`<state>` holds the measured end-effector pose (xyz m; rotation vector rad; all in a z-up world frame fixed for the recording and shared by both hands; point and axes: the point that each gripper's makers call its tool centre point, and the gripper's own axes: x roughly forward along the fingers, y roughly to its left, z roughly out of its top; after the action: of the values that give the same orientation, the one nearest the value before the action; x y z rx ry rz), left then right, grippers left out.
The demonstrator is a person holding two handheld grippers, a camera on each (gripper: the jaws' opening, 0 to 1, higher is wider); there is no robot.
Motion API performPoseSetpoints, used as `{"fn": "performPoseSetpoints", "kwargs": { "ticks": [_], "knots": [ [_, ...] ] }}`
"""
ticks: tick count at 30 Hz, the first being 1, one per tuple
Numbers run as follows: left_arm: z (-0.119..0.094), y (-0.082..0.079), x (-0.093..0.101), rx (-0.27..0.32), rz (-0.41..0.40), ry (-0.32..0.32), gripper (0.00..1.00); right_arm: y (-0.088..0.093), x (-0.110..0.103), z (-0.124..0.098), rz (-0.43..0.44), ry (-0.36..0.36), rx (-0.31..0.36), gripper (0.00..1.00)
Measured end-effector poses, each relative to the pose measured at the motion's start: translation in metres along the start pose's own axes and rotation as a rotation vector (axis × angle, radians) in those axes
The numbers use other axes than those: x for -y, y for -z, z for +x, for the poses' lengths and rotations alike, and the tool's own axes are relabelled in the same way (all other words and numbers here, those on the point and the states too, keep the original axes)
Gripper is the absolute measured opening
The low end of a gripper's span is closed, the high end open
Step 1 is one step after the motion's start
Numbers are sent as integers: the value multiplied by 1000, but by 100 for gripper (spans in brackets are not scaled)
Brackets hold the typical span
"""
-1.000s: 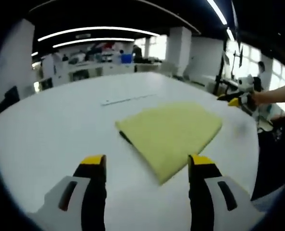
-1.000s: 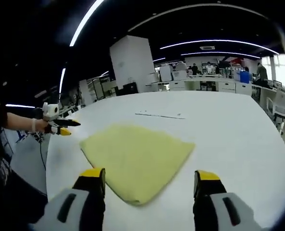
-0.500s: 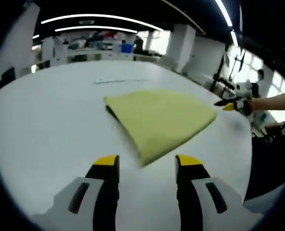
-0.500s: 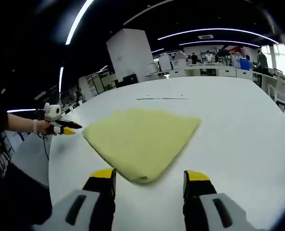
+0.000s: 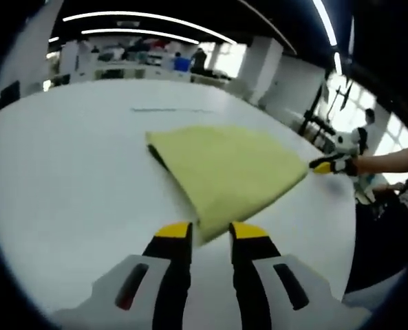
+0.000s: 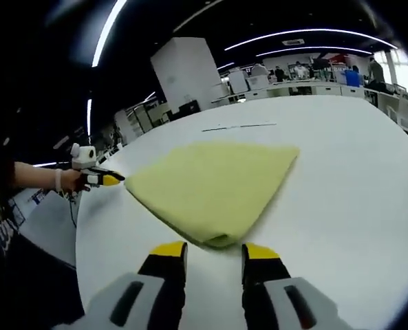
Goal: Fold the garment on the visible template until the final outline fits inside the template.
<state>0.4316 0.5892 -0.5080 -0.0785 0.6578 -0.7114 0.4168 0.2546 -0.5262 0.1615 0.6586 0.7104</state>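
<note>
A broad white round-edged table [image 5: 66, 172] sits in a dim open office with long curved ceiling light strips [image 6: 307, 34], a white square pillar [image 6: 183, 75], bright windows [image 5: 389, 130] and distant cluttered desks [image 5: 121, 65].

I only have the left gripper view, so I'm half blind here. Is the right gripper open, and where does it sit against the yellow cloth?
Observer: The right gripper is open by a narrow gap. A corner of the yellow cloth lies just ahead of its tips, not between them.
Operator: What does that corner look like?
Observer: It is a rounded fold, with the cloth doubled over itself.
Operator: And my left gripper, seen from that side?
Observer: The left gripper points at the cloth's opposite corner. I cannot tell whether it touches.
</note>
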Motion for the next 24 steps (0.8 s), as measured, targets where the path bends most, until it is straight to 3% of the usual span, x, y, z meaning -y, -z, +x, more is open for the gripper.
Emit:
{"fn": "performPoseSetpoints", "kwargs": {
  "ticks": [10, 13, 20, 24],
  "knots": [
    [8, 4, 3, -14, -22, 17, 12, 1, 0, 3, 94, 3, 48, 11],
    [9, 4, 2, -14, -27, 19, 8, 7, -1, 5, 92, 3, 34, 0],
    [9, 5, 1, -15, -54, 20, 7, 3, -3, 8, 172, -11, 60, 1],
    [10, 7, 2, -23, -48, 21, 9, 0, -3, 8, 153, -2, 67, 3]
  ]
}}
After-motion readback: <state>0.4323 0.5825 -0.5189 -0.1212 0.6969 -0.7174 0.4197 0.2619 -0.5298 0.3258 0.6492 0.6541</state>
